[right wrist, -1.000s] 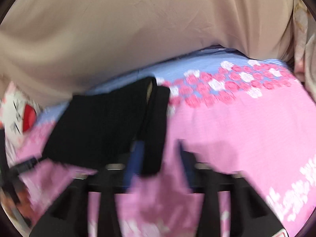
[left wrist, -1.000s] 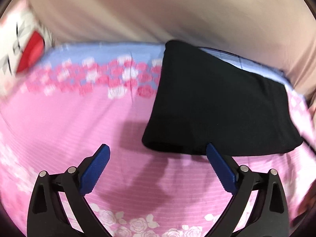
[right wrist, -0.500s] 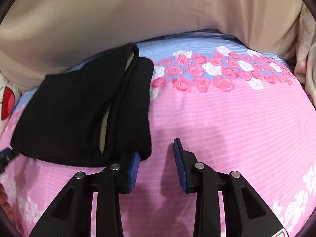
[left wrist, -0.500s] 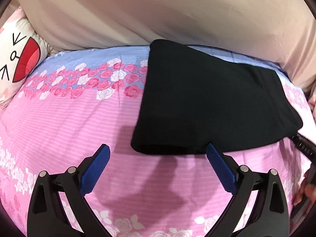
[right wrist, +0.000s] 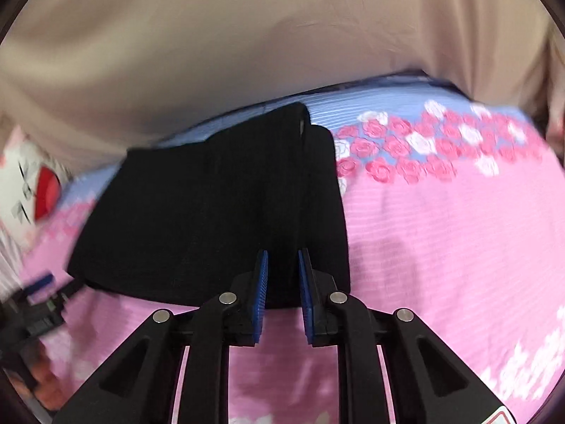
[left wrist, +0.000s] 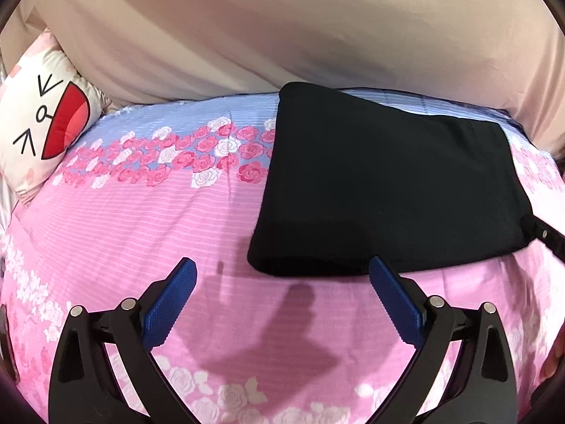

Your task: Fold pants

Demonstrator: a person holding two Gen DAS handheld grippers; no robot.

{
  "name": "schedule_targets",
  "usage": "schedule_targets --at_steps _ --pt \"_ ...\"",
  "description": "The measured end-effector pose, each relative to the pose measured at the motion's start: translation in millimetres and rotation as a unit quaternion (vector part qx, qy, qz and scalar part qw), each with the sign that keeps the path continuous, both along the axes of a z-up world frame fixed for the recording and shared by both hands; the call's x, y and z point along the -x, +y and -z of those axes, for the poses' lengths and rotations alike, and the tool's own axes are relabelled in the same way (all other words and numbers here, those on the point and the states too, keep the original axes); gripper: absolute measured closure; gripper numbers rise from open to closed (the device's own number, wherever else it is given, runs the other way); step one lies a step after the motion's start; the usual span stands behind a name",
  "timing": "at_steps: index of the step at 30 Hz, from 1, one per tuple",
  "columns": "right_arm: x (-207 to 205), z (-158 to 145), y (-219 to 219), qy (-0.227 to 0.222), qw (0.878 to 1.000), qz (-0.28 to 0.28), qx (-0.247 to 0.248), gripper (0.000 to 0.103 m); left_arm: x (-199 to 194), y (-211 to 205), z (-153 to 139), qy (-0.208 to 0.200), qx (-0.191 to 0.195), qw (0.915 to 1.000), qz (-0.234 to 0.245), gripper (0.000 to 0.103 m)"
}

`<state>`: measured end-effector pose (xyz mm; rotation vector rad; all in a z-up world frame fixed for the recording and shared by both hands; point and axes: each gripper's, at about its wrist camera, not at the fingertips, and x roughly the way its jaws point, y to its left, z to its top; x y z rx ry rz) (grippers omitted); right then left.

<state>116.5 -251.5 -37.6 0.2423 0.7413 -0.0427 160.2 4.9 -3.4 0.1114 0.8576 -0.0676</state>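
Observation:
Black pants [left wrist: 385, 183] lie folded in a flat rectangle on the pink flowered bed sheet [left wrist: 141, 219]. My left gripper [left wrist: 282, 275] is wide open and empty, just short of the pants' near left corner. In the right wrist view the pants [right wrist: 212, 212] show a folded strip along their right side. My right gripper [right wrist: 282, 265] has its jaws narrowed to a small gap at the pants' near edge; the black cloth sits between the blue pads [right wrist: 260, 293], whether pinched I cannot tell. The right gripper's tip also shows in the left wrist view [left wrist: 545, 235].
A white cartoon-face pillow [left wrist: 42, 130] lies at the bed's far left. A beige curtain or wall [left wrist: 282, 28] rises behind the bed. The sheet turns blue with roses [right wrist: 423, 148] along the far edge.
My right gripper moved left onto the pants' near edge and its jaws narrowed. My left gripper stayed open and shifted slightly; the pants lie flat as before.

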Motion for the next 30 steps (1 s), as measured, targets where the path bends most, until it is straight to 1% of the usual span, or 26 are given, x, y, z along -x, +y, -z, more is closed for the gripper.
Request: schedule_targets --at_steps 1,3,5,7,10,11,12,14,15,20,22,23,24,26,30 --pt "8.4 -7.0 1.8 -0.008 1.0 0.003 0.001 0.088 3.8 0.1 -1.4 -0.002 -0.001 1.0 0.002 0.007" --pt "35.9 -21.4 13.7 -0.037 0.999 0.014 0.025 0.086 13.9 0.2 -5.5 -0.009 -0.002 0.9999 0.008 0.007" --pt "58.2 -27.3 24.4 -0.058 0.998 0.016 0.03 0.085 28.2 0.0 -12.1 -0.023 0.002 0.9997 0.01 0.006" --pt "77.7 -28.9 36.5 -0.067 0.997 0.015 0.04 0.085 44.2 -0.9 -20.3 -0.032 0.006 0.9994 0.013 0.005" --pt "108.5 -33.3 56.9 -0.08 0.994 0.019 0.072 0.082 71.8 -2.5 -35.5 -0.05 0.016 0.9983 0.026 0.005" --pt "118.7 -35.1 63.2 -0.086 0.993 0.022 0.083 0.076 82.7 -3.0 -41.0 -0.056 0.018 0.9978 0.031 0.005" --pt "124.4 -35.9 65.9 -0.09 0.992 0.026 0.088 0.065 91.0 -3.4 -44.9 -0.059 0.017 0.9975 0.035 0.005" --pt "139.6 -38.7 71.5 -0.101 0.99 0.03 0.09 0.059 104.2 -4.5 -49.3 -0.06 0.014 0.9972 0.042 0.005" --pt "146.8 -39.8 73.0 -0.106 0.99 0.032 0.087 0.059 110.4 -4.3 -50.7 -0.06 0.012 0.9972 0.043 0.005" --pt "171.0 -40.1 79.4 -0.112 0.99 0.038 0.079 0.058 136.5 1.0 -51.4 -0.059 0.01 0.9971 0.048 0.005" --pt "180.0 -38.2 83.1 -0.11 0.99 0.045 0.079 0.053 143.7 3.9 -51.3 -0.063 0.005 0.997 0.044 0.005" --pt "183.4 -37.1 84.0 -0.108 0.99 0.047 0.078 0.049 146.0 5.3 -51.4 -0.065 0.004 0.997 0.042 0.005" --pt "185.6 -36.2 85.5 -0.107 0.99 0.048 0.078 0.047 149.7 6.3 -51.9 -0.07 0.003 0.9966 0.042 0.005" --pt "191.6 -34.2 88.6 -0.108 0.99 0.048 0.079 0.047 156.1 8.6 -51.8 -0.074 0.0 0.9964 0.04 0.005" --pt "196.6 -31.6 94.7 -0.105 0.99 0.04 0.083 0.047 162.9 14.1 -49.4 -0.065 0.008 0.997 0.041 0.005"
